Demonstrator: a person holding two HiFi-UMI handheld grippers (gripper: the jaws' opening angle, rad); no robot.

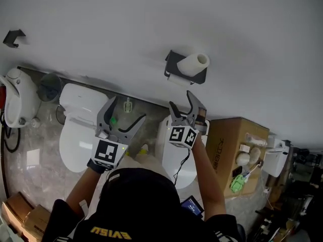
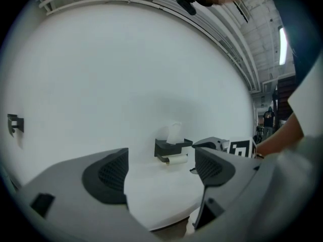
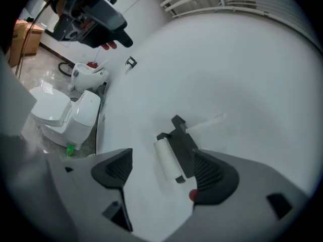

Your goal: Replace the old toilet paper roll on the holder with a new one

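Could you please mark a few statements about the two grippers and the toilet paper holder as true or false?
1. The left gripper and the right gripper both have their jaws apart with nothing between them. True.
2. The right gripper is clamped on the paper on the holder's bar. False: the thin roll hangs on the bar, apart from the jaws.
3. A fuller roll rests on top of the black holder. True.
4. The holder is fixed to a cardboard box. False: it is mounted on the white wall.
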